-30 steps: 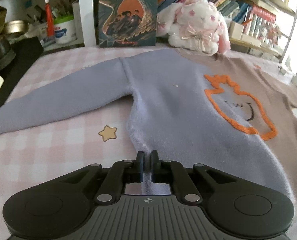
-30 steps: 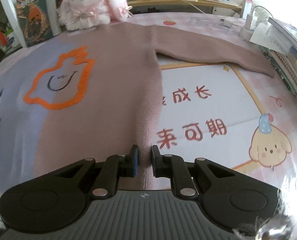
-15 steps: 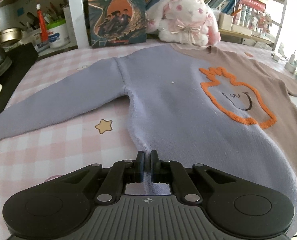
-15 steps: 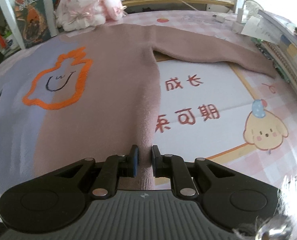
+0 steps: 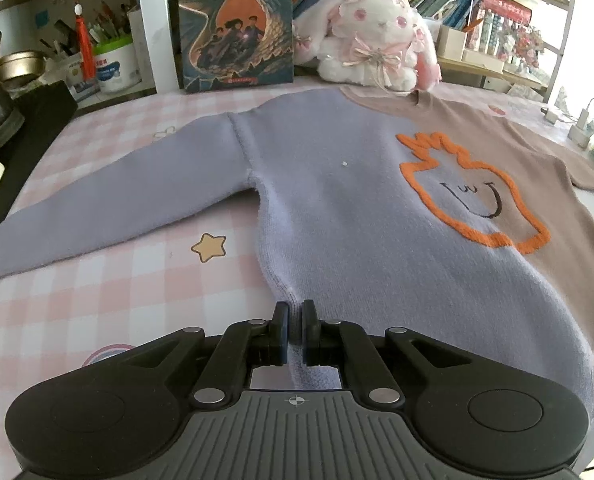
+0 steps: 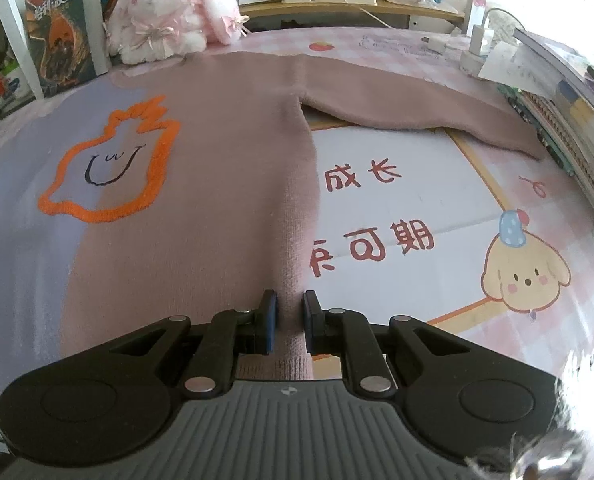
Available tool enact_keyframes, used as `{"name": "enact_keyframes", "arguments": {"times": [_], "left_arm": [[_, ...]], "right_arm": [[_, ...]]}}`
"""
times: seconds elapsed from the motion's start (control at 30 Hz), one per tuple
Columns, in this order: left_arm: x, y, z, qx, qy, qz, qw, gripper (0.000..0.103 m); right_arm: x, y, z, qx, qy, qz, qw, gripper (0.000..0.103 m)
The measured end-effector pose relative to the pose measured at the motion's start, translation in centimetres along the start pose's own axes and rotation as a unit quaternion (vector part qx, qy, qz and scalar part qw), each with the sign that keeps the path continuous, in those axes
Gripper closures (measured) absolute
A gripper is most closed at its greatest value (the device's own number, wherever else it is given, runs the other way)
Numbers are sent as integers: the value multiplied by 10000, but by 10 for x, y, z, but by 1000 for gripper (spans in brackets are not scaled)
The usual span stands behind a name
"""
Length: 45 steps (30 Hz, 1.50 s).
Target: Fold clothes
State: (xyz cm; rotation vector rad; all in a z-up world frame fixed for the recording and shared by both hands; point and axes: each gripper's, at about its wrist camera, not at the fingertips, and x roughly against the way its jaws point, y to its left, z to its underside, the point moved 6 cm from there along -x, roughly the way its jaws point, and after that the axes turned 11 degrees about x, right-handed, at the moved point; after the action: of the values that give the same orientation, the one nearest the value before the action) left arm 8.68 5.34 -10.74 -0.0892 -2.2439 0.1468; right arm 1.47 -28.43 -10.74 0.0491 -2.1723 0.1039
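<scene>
Both grippers lifted slightly since 1 s ago; sweater looks a bit further off, otherwise unchanged. Left gripper (image 5: 294,332): fingers nearly closed, pinching the lavender hem corner. Right gripper (image 6: 286,322): gap a bit wider, fingers clamped on the brown hem corner.

One sweater (image 5: 337,208), spread flat on the pink checked tablecloth (image 5: 97,292), half lavender, half brown, orange outline patch (image 5: 469,192) mid-chest. Two sleeves, both spread outward.

Left view only: lavender sleeve (image 5: 117,204), star print (image 5: 209,247). Right view only: brown sleeve (image 6: 417,100), puppy print (image 6: 525,276), book stack (image 6: 577,120) at the table edge.

Far end, both views: one plush rabbit (image 5: 377,40), one upright book (image 5: 235,24).
</scene>
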Motion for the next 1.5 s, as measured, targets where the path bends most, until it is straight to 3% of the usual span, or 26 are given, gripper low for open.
{"name": "enact_keyframes", "arguments": {"times": [0.3, 0.47, 0.57, 0.63, 0.7, 0.77, 0.8, 0.93, 1.17, 1.5], "left_arm": [[-1, 3, 0, 127, -55, 72, 9999, 95], [12, -2, 0, 233, -242, -70, 9994, 91], [23, -8, 0, 306, -378, -115, 9987, 81], [35, -16, -1, 369, -501, -83, 9980, 63], [46, -25, -2, 431, -624, -51, 9971, 54], [58, -33, -3, 493, -747, -20, 9960, 51], [64, -38, -3, 524, -808, -4, 9954, 47], [84, -61, 0, 602, -949, -58, 9936, 20], [108, -94, 41, 418, -911, -248, 9947, 14], [138, -91, 77, 419, -964, -508, 9932, 10]], "right_arm": [[2, 2, 4, -18, -54, 67, 10000, 90], [2, 3, 4, -36, -68, 84, 9999, 90], [5, 2, 5, -110, -98, 102, 9998, 82], [12, 0, 4, -254, -234, 39, 9994, 62], [22, 1, 2, -238, -375, 5, 9990, 51], [32, 1, 0, -217, -516, -27, 9984, 42], [37, 2, -2, -156, -555, 7, 9983, 31], [61, 4, -8, 56, -757, 142, 9970, 15], [90, 10, 14, 234, -1085, 385, 9931, 9], [113, 27, 51, 591, -1231, 353, 9900, 9]]}}
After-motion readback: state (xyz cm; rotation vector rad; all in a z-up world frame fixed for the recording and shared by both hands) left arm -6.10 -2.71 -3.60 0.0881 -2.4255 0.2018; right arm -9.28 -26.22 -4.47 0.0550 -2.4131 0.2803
